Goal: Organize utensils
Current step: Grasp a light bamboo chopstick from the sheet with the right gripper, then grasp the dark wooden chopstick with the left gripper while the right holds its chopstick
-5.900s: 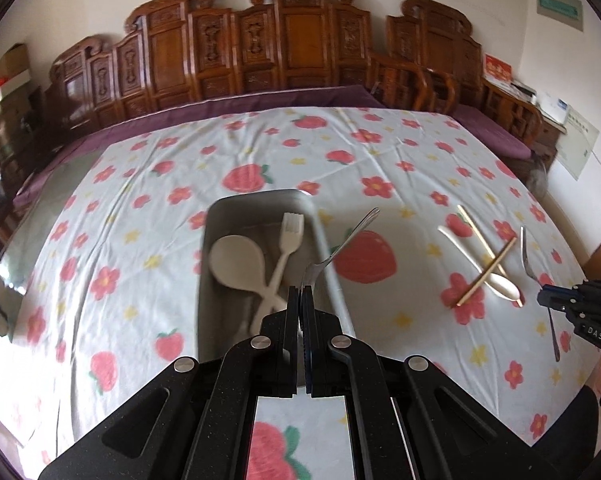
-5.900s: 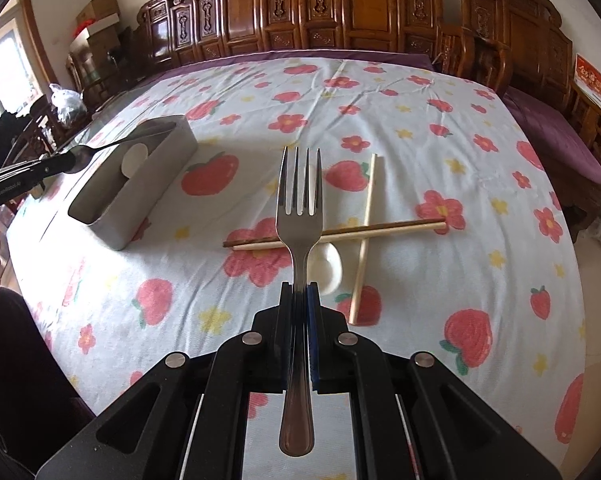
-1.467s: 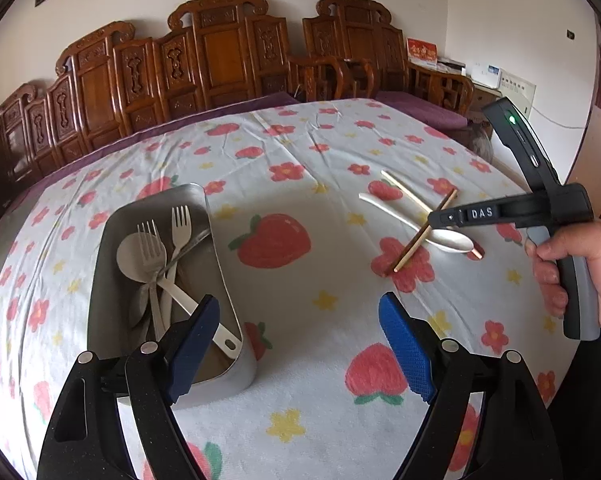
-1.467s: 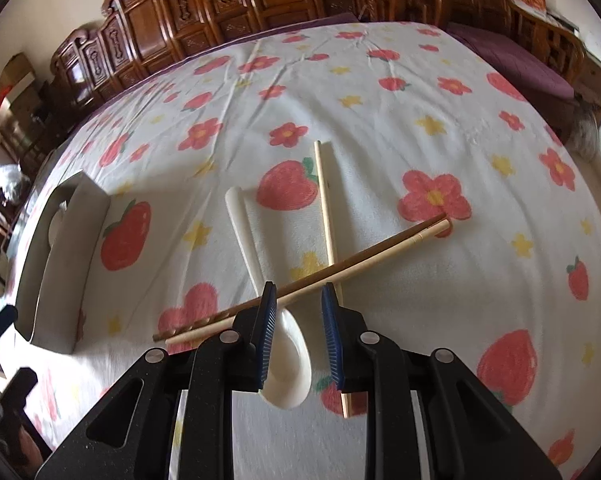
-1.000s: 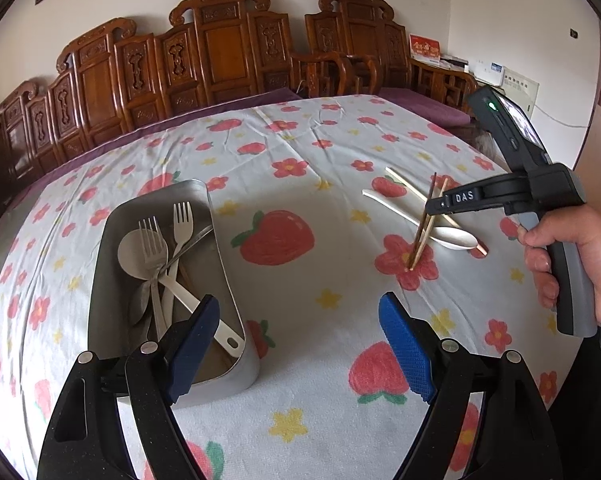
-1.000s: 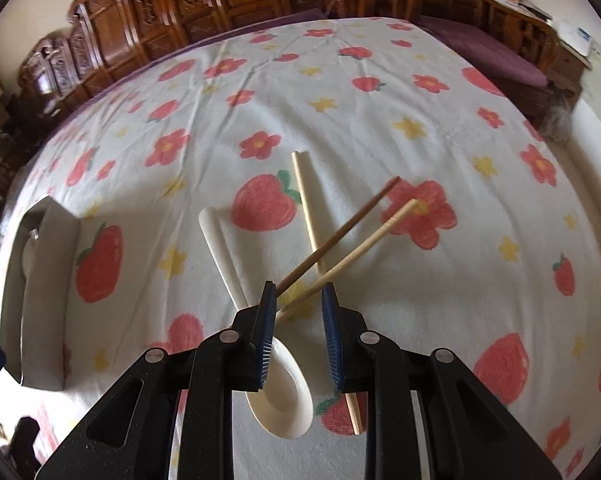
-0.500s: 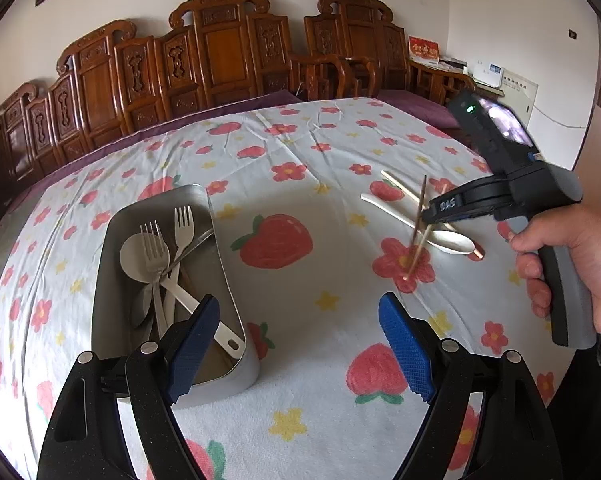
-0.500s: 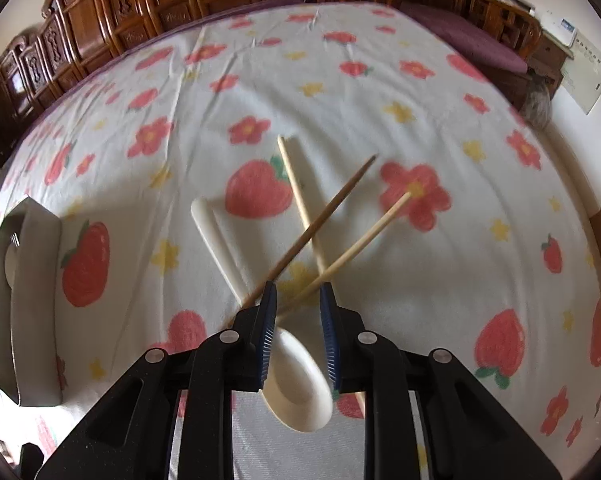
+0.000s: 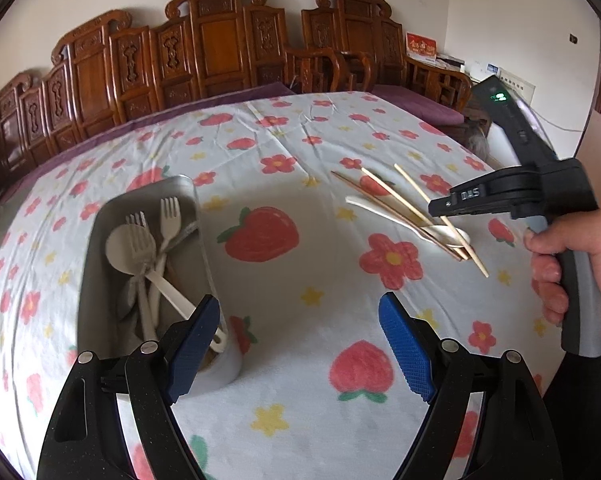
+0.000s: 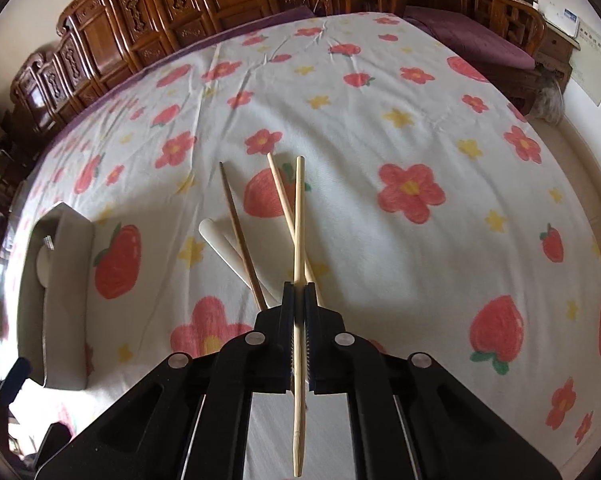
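Observation:
My right gripper [image 10: 299, 294] is shut on a pale chopstick [image 10: 299, 208] that runs straight through its jaws, a little above the cloth. Below it lie a second pale chopstick [image 10: 281, 192], a dark brown chopstick [image 10: 236, 232] and a white spoon [image 10: 218, 242]. In the left wrist view the right gripper [image 9: 440, 206] hangs over these with the pale chopstick [image 9: 412, 186] in it; the spoon's bowl [image 9: 454, 236] shows beneath. My left gripper [image 9: 300, 320] is open and empty beside the metal tray [image 9: 100, 216], which holds forks [image 9: 168, 216] and a pale spoon [image 9: 120, 246].
A strawberry and flower tablecloth [image 9: 260, 236] covers the table. Carved wooden chairs [image 9: 216, 52] line the far edge. A person's hand [image 9: 576, 248] grips the right tool's handle at the right. The tray [image 10: 66, 248] lies far left in the right wrist view.
The right gripper's jaws closed on one pale chopstick, which now points along the fingers. The dark chopstick slipped out and lies on the cloth. The left gripper stayed still.

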The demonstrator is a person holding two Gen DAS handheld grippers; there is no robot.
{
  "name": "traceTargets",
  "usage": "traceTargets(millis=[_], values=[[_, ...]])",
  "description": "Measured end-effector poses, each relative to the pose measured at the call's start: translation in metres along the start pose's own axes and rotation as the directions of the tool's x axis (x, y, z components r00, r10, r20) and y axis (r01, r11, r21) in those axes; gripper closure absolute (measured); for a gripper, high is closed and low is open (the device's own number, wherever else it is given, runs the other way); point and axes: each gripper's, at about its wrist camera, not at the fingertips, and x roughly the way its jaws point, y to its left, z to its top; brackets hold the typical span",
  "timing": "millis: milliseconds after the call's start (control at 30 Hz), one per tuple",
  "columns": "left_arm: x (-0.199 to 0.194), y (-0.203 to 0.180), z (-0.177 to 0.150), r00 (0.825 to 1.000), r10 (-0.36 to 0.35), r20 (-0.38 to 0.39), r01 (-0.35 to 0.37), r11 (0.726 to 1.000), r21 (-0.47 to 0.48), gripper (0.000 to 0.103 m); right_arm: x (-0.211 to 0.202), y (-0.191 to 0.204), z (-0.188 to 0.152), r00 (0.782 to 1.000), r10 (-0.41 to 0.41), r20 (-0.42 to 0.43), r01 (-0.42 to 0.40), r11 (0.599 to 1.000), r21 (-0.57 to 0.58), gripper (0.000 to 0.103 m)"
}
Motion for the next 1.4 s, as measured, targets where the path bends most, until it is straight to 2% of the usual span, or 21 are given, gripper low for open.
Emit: traceTargets(millis=[267,567,767,1000,1233,1400], values=[[0.015,-0.029,0.014,1.000,0.003,-0.021,-0.003,1.000,0.010,0.025,-0.037,-0.034,-0.017,0.998,0.048,0.046,-0.046,0.998,-0.043,0.097],[0.055,-0.068,0.048,0.997,-0.032,-0.077,0.032,0.999,-0.002,0.038,-0.058,-0.073,-0.036,0.993,0.082,0.081,-0.076,0.994,-0.072,0.097],[0.087,-0.083,0.065,0.991,-0.046,-0.130,0.042,0.999,-0.034,0.044,-0.059,-0.080,-0.041,0.992,0.088,0.094,-0.078,0.991,-0.107,0.097],[0.124,-0.091,0.076,0.979,-0.035,-0.202,0.018,0.996,-0.084,0.050,-0.058,-0.079,-0.041,0.990,0.107,0.096,-0.093,0.986,-0.140,0.097],[0.151,-0.096,0.080,0.959,-0.029,-0.283,-0.012,0.990,-0.139,0.068,-0.059,-0.091,-0.035,0.989,0.118,0.090,-0.108,0.988,-0.111,0.097],[0.152,-0.101,0.082,0.954,-0.018,-0.300,-0.020,0.992,-0.124,0.070,-0.057,-0.098,-0.033,0.988,0.135,0.081,-0.128,0.988,-0.087,0.097]])
